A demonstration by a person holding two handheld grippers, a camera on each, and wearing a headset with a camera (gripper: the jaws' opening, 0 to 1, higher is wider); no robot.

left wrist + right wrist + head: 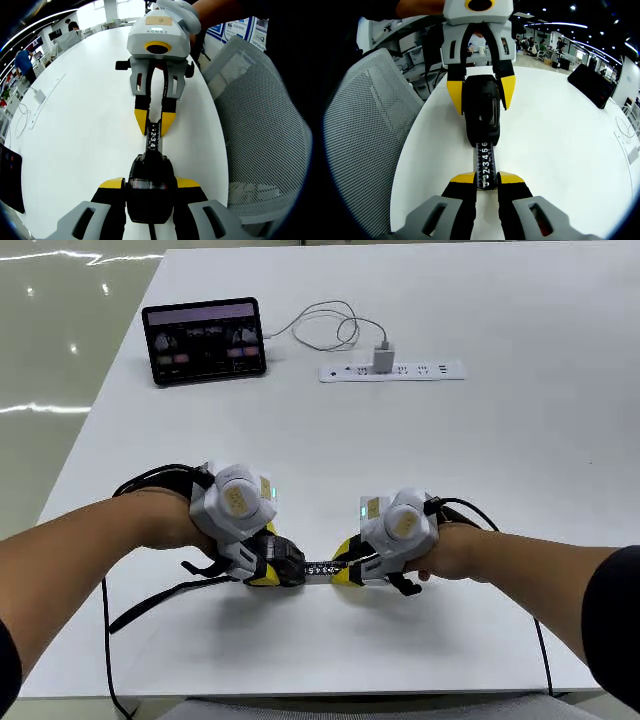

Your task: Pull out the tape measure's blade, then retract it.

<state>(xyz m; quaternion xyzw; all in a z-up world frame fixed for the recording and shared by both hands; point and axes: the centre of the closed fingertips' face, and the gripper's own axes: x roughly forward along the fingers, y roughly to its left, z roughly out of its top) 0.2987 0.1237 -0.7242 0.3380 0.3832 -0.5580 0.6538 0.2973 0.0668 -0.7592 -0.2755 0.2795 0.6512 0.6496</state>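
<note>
A black tape measure case (283, 564) (150, 186) (481, 114) rests on the white table near its front edge. My left gripper (268, 568) (150, 184) is shut on the case. A short length of numbered blade (320, 567) (153, 136) (484, 164) runs out from the case toward the right. My right gripper (344, 570) (485, 179) is shut on the blade's end, its yellow fingertips (465, 178) pinching it. The two grippers face each other a few centimetres apart.
A tablet (204, 340) stands at the back left, with a white power strip (392, 370) and charger cable (325, 328) beside it. A mesh office chair (260, 130) (365, 130) sits off the table's front edge. Black cables (150, 600) trail from both grippers.
</note>
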